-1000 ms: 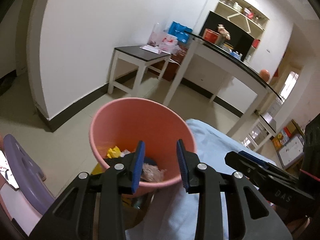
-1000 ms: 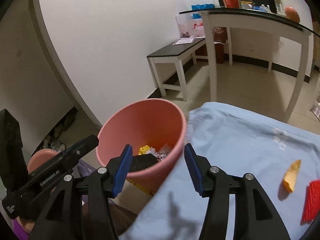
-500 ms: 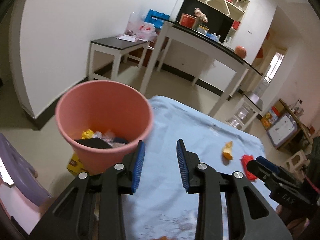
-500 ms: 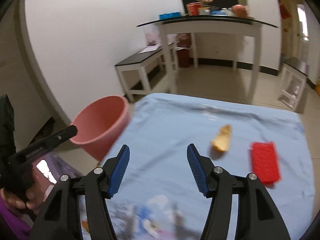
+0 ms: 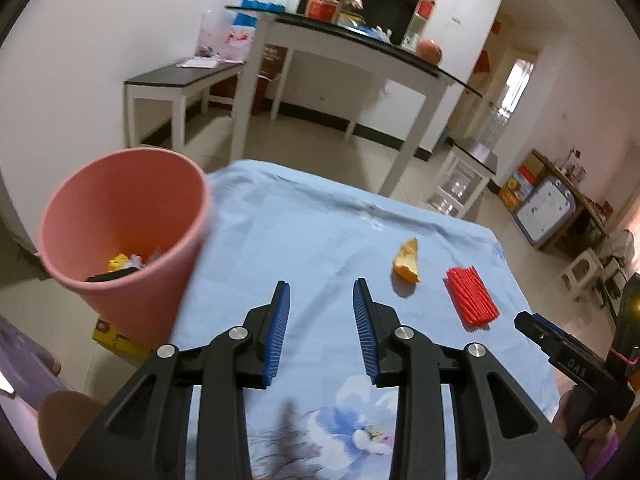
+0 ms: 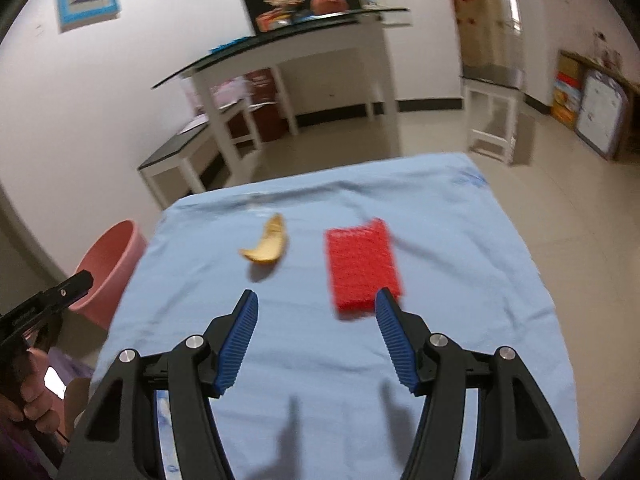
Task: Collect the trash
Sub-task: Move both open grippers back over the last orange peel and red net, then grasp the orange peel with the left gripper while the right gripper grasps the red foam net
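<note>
Right jaws: right gripper (image 6: pixel 314 322) released, just been widening, nothing between them; blue cloth below.
Left jaws: left gripper (image 5: pixel 320 308) parted, empty, over the cloth-covered counter (image 5: pixel 280 240).
Red pad (image 6: pixel 362 268): flat on the cloth, just beyond the right jaws' right tip.
Peel (image 6: pixel 266 248): yellow, curled, left of the red pad, apart from it.
Bin (image 5: pixel 120 232): pink, at the counter's left edge, scraps in its bottom.

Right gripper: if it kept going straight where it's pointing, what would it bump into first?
Probably the blue cloth, landing between the peel and the red pad. The right gripper is open and empty; depth is unclear.
</note>
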The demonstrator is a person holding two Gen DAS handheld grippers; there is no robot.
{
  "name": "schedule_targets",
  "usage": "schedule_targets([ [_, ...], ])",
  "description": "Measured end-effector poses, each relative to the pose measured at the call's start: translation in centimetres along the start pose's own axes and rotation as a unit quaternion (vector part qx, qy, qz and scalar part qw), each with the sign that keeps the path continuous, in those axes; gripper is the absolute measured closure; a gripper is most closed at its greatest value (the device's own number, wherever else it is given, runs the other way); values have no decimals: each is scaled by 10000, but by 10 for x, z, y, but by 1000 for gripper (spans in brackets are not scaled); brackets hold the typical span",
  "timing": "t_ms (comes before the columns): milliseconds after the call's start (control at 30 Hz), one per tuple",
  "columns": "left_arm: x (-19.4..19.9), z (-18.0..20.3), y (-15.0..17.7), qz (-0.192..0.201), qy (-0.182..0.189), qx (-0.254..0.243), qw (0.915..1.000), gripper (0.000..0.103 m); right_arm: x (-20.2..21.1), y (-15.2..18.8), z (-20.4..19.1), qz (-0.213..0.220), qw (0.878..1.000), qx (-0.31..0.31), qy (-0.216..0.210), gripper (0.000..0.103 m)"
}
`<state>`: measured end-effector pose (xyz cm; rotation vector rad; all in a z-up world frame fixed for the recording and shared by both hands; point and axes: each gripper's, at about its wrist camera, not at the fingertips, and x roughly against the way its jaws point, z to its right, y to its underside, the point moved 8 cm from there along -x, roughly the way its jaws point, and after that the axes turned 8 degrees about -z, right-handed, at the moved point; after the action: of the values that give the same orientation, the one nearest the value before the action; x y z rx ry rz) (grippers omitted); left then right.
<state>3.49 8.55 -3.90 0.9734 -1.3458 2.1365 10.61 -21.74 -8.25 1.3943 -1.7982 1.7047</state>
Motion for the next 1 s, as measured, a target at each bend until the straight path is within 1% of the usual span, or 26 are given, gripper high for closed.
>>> schedule_targets([
  [67,-11,13,1,-99,55,-108,9999,70,-5,1,12,-45,9999,-117,24,43],
  [267,-49,50,0,-402,175,-484,9979,70,-23,1,23,-182,9994,-292,0,42],
  [333,-61,60,-3,-478,235,-510,9973,70,-27,1,27,-213,9993,-319,-3,42],
  [533,-104,83,-16,-757,451,-299,9957,70,-42,2,39,-342,9987,-383,11,42],
  [633,-126,89,-19,-857,361,-165,9955,70,-47,1,40,-384,9986,-354,6,42],
  [700,-136,91,-20,-917,364,-79,9951,70,-49,-2,39,-390,9989,-276,19,42],
  [767,-146,90,-21,-986,266,-1,9948,70,-52,-4,36,-391,9991,-173,50,42],
  [867,-159,87,-17,-1180,242,108,9927,70,-57,-7,34,-423,9991,-69,67,42],
  [933,-162,87,-18,-1190,216,98,9926,70,-62,-9,33,-458,9989,-19,57,42],
  [1000,-161,88,-18,-1108,187,-20,9937,72,-66,-10,32,-468,9989,1,52,42],
])
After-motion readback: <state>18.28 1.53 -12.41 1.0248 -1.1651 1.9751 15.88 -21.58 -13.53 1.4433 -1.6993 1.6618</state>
